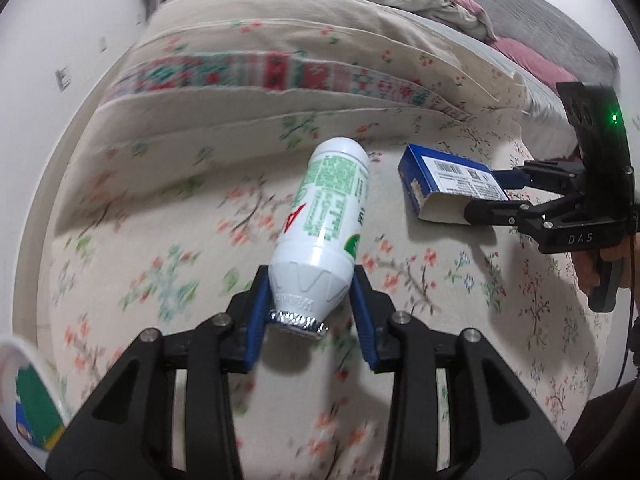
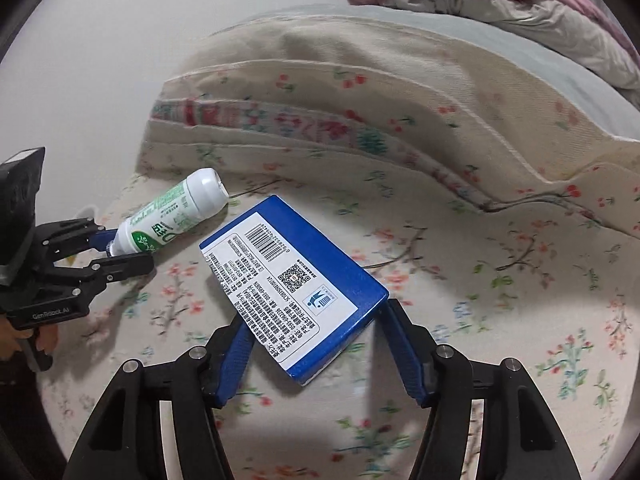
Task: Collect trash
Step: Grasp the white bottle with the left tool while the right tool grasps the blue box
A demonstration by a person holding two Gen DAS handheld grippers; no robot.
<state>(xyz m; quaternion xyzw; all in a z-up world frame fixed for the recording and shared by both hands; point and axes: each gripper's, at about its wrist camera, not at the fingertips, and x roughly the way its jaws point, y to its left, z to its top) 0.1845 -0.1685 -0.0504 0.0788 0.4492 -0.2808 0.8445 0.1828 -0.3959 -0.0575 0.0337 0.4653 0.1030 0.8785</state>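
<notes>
Right now I'm clamping my left gripper point(image 1: 310, 312) on the white bottle point(image 1: 326, 216), blue pads pressing its shoulder on both sides just above the foil-capped neck point(image 1: 298, 322). It's lying on the floral bedsheet point(image 1: 160, 240), base pointing away from me towards the folded quilt point(image 1: 280, 56), and I'm angling the left gripper steeply down at it.

Over on my right, I'm working the blue box point(image 2: 296, 280). It's lying label-up on the same sheet, just beside the bottle but not touching it, its near end sitting between my right gripper point(image 2: 316, 354) fingers. From the right wrist view, a sliver of sheet is still showing between the right-hand pad point(image 2: 404, 352) and the box corner, and the left-hand pad point(image 2: 236, 348) is looking right against the label edge. From the left wrist view the fingers are straddling the box's torn open end; I can't tell whether they're squeezing yet. My hand point(image 1: 596, 268) is wrapping the handle, that gripper also tilting downwards.

Room to move: open sheet is spreading to the right of the box and around both grippers. The quilt's stacked edges are rising close behind both items, with pink and grey bedding point(image 1: 520, 40) beyond. A white cup rim point(image 1: 24, 364) is peeking in at the lower left of the left wrist view.
</notes>
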